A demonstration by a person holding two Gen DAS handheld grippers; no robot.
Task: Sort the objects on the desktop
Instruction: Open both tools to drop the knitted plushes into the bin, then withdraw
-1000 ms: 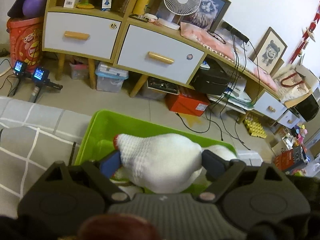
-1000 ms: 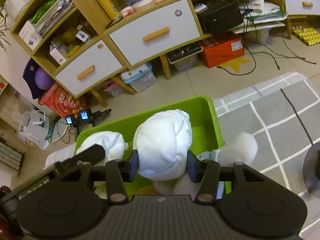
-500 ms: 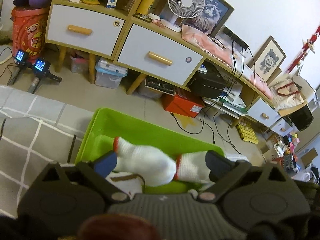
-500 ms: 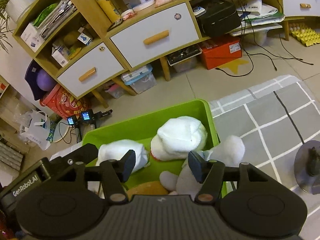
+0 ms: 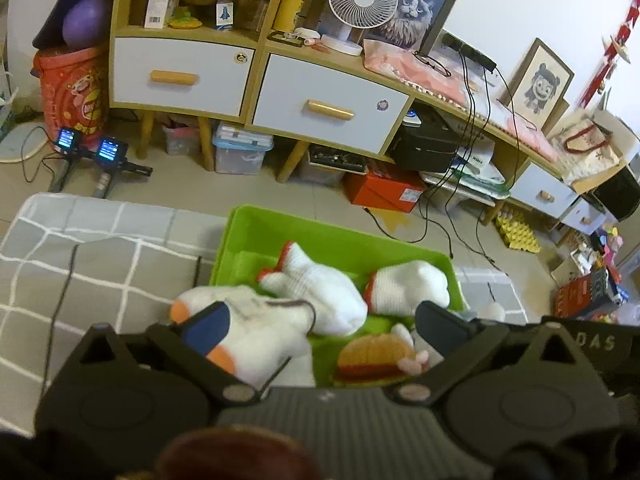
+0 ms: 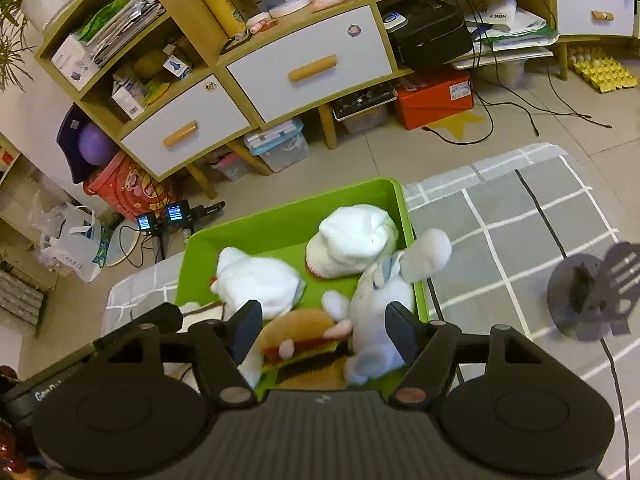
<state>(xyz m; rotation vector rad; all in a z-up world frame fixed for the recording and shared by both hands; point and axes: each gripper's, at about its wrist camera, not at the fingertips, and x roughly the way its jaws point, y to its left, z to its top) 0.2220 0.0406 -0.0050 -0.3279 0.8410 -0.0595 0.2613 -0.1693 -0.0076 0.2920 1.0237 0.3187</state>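
Note:
A green bin (image 5: 236,236) (image 6: 280,228) sits on a grey checked cloth. In it lie two white knitted gloves with red cuffs (image 5: 316,288) (image 5: 404,284) (image 6: 352,240) (image 6: 256,280), a burger plush (image 5: 372,360) (image 6: 304,344) and a white rabbit plush (image 6: 380,312). A white plush with orange patches (image 5: 248,328) leans over the bin's left rim. My left gripper (image 5: 324,324) is open and empty above the bin. My right gripper (image 6: 324,328) is open and empty above the burger plush.
The grey checked cloth (image 5: 100,264) (image 6: 540,224) spreads around the bin. A dark round stand (image 6: 588,292) is at the right. A wooden cabinet with white drawers (image 5: 320,100) (image 6: 308,64), boxes and cables stand behind on the floor.
Both grippers opened and let go of the white gloves, which now lie in the green bin. Both grippers have pulled back and up from the bin.

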